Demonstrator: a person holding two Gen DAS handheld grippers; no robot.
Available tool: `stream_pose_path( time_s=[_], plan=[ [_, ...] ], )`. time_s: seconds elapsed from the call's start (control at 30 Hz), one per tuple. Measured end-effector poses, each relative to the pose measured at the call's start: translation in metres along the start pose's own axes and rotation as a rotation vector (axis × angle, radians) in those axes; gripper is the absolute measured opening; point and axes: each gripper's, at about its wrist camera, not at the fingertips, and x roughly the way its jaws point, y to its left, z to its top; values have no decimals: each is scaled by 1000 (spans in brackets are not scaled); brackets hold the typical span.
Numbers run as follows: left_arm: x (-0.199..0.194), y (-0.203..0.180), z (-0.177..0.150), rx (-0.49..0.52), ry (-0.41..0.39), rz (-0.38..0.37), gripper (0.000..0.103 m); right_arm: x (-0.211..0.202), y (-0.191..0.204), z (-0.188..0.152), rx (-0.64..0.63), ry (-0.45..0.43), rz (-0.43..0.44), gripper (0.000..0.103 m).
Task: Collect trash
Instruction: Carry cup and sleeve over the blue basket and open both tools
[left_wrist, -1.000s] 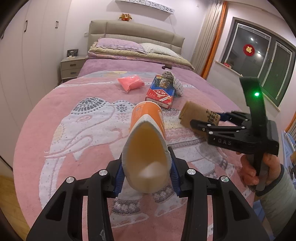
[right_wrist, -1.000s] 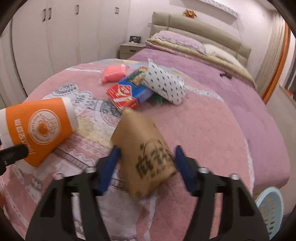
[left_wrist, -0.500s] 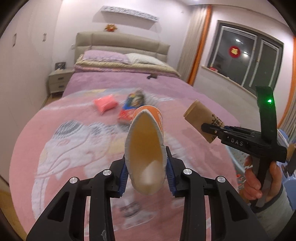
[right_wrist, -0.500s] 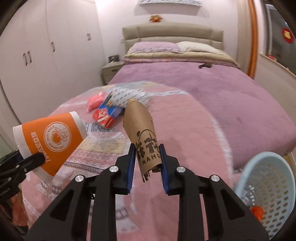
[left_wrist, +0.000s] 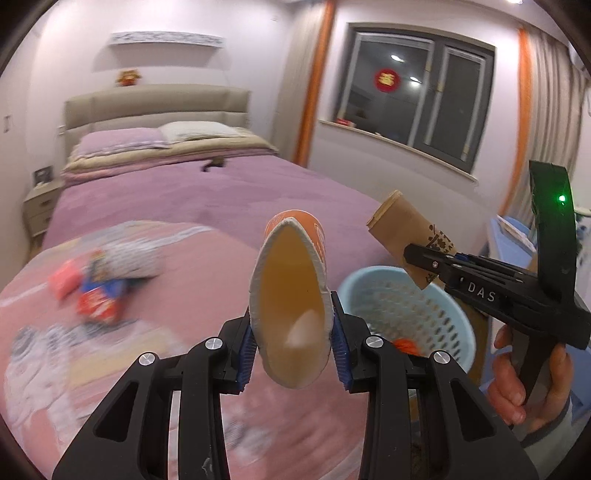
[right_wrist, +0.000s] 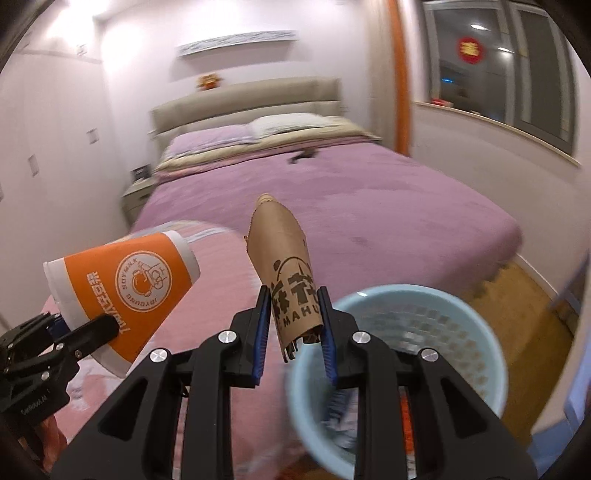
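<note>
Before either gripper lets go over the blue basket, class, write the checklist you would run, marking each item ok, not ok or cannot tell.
1. Left gripper holds the orange cup firmly: ok, squeezed between both pads.
2. Right gripper holds the brown paper bag: ok.
3. Blue basket in view and open: ok.
4. Bag directly above the basket opening: cannot tell; it looks near the rim.
5. Cup above the basket: not ok, it appears short of the rim, over the bed.
6. Room left in the basket: ok, little inside.

Wrappers (left_wrist: 98, 291) on pink bed (left_wrist: 192, 266)
</note>
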Motion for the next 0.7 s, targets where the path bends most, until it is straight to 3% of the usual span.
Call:
stream_pose_path(
  time_s=[0.2,0.33,0.4,0.47,0.5,0.53,0.57,0.7],
  plan=[
    [58,-46,13,25,75,-96,33,11,-74,-10,175,61,-120,22],
    [88,-70,18,46,108,-127,35,20,-94,-21,218,96,-151,23],
    [96,-76,20,59,113,-131,37,23,-98,-24,225,107,-164,30],
    [103,-84,20,76,118,-138,41,29,-104,-25,235,123,-188,36],
    [105,-86,20,83,122,-145,50,32,-105,-26,237,133,-197,48],
    [108,-87,19,87,130,-144,63,35,-107,-28,245,145,-206,52],
    [109,-86,19,80,128,-132,67,37,-109,-30,252,153,-211,53],
    [100,-75,12,53,122,-130,70,33,-108,-29,266,154,-205,53]
  ],
)
